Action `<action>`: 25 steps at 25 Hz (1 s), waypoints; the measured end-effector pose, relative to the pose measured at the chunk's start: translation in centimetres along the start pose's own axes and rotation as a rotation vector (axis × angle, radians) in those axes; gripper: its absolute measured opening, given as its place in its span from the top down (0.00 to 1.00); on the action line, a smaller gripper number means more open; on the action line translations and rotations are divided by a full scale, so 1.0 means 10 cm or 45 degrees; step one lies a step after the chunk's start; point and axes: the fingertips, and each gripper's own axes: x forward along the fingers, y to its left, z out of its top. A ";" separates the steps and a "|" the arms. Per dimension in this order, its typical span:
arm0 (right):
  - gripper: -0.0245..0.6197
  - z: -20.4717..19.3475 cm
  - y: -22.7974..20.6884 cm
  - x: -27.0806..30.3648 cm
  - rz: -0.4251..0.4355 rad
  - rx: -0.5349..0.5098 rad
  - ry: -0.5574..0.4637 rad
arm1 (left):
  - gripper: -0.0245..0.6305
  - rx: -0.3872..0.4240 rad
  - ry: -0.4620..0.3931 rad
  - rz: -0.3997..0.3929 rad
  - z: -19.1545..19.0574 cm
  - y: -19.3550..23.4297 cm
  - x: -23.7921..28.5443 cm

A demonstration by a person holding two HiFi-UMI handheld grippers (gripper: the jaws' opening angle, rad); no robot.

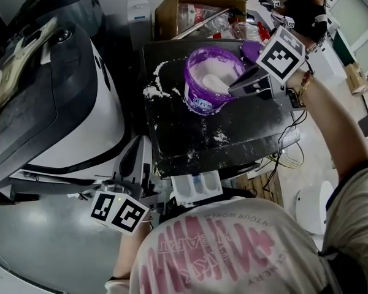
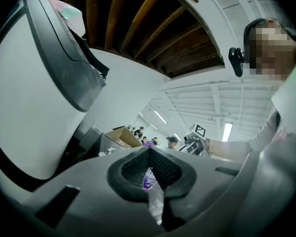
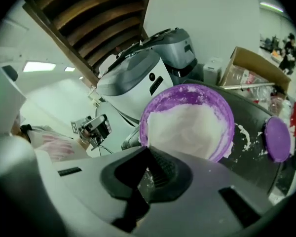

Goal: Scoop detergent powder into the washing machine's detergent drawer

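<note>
Purple tub [image 1: 203,101] sits straight ahead of right gripper [image 3: 148,150], whose tips are at its near rim and angled down at it. The tub is full of white detergent powder [image 3: 187,125]. Right jaws are closed tight. A thin pale sliver dusted with powder shows in the gap under the pads, can't tell what it is. Purple lid [image 3: 278,139] lies flat to that gripper's right, beside the tub. Spilled powder [image 1: 152,90] is on the black tabletop [image 1: 233,136], on the far side of the tub from right gripper. Cardboard box [image 1: 196,2] stands beyond the tub. Low down and well apart from the tub, left gripper [image 2: 150,149] points level with jaws together at the tips and no held thing made out. A bit of purple tub shows through the gap below them. The detergent drawer [image 1: 196,187], white with blue inside, is just beside left gripper on the side toward right gripper. The washing machine [image 1: 61,109] rises on left gripper's left.
</note>
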 end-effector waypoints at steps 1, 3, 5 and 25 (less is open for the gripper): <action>0.95 0.00 0.01 0.00 0.028 0.036 -0.035 | 0.96 0.002 0.006 -0.007 -0.01 -0.02 0.01; 0.95 0.01 0.02 -0.02 0.077 0.089 -0.101 | 0.96 0.006 0.018 -0.015 -0.03 -0.04 0.03; 0.95 0.03 0.05 -0.03 0.135 0.117 -0.175 | 0.96 0.003 0.023 -0.013 -0.03 -0.05 0.04; 0.95 0.05 -0.10 -0.20 0.452 0.367 -0.690 | 0.96 0.043 -0.081 0.126 -0.13 -0.60 -0.24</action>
